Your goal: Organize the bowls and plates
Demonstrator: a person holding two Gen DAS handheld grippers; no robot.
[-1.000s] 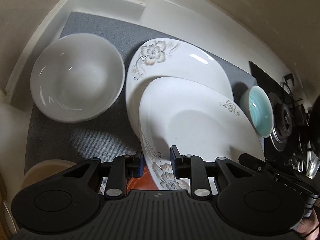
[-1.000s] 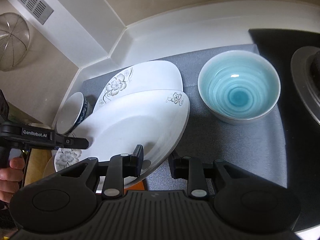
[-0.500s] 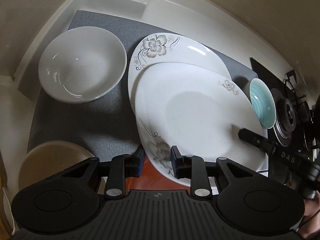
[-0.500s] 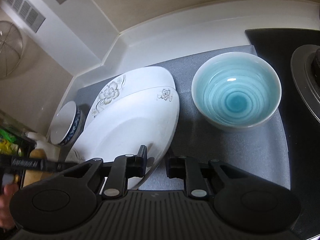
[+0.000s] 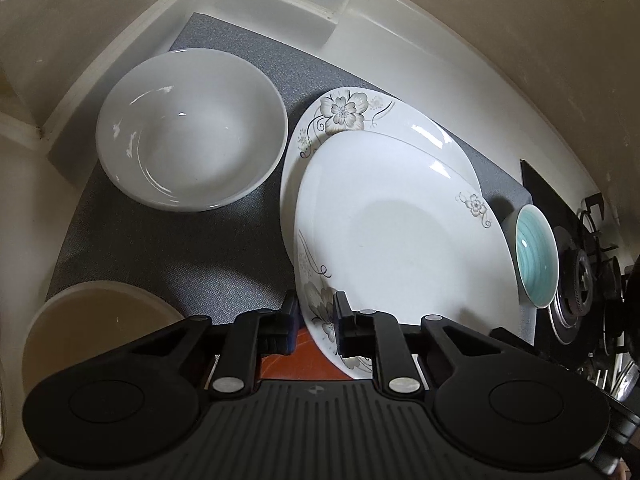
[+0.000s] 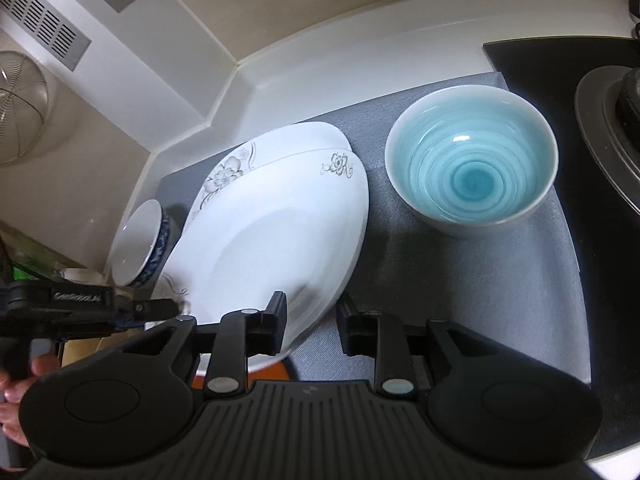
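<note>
Two stacked plates (image 5: 400, 240), bowls (image 5: 192, 128) seemingly empty

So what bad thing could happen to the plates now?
The left gripper pinches only the rim of the top plate, so it could slip and bang onto the bottom plate. Both plates stick out past the mat's front edge and might tip. The blue bowl sits close, so a sliding plate could knock it.
</note>
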